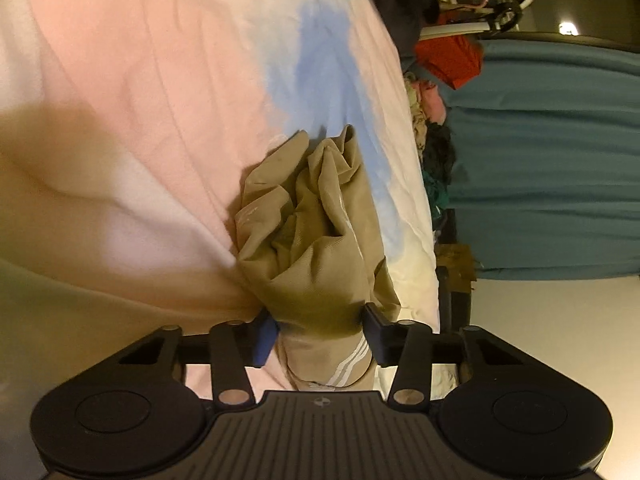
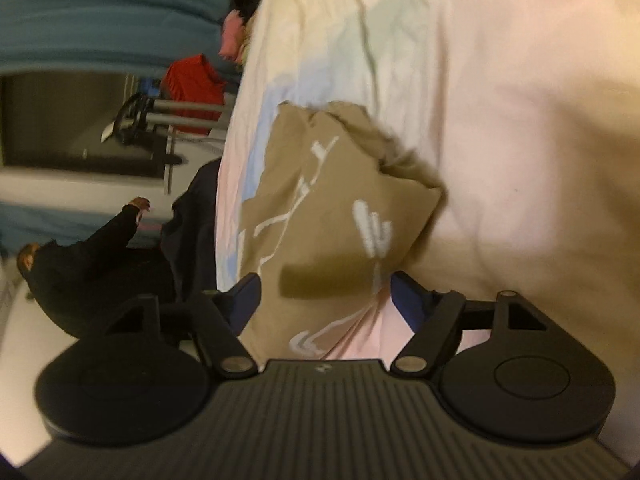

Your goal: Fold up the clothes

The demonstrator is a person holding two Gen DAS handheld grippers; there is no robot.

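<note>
The bed point(image 1: 140, 80) fills both views, its pink, white and blue sheet rumpled under everything, and on it sits the tan garment point(image 1: 312, 220), a sporty piece with white stripes and white printing, bunched into a crumpled heap rather than laid out. By my read the fold has barely begun: no clean crease shows anywhere, the cloth is wadded in the left view and only roughly flattened in the right view point(image 2: 332, 208), so spreading it flat and making every fold are yet to come. Beyond the bed's far edge hangs a teal curtain point(image 1: 552, 160), with a pile of other clothes point(image 1: 432, 128) heaped against the mattress edge, a red item point(image 1: 448, 60) above it, and in the right view a person in dark clothing point(image 2: 92, 264) off to the side, well apart from the work. None of that blocks the garment; the real obstacle, I'd say, is the tangle of the cloth itself, with layers tucked into each other. Now the tools: the left tool point(image 1: 320, 330) has a thick wad of tan fabric clamped between its fingers, a striped hem trailing beneath. The right tool point(image 2: 324, 294) stands spread wide, the garment lying between and under its fingers, apparently not pinched, though the picture is blurred there.
</note>
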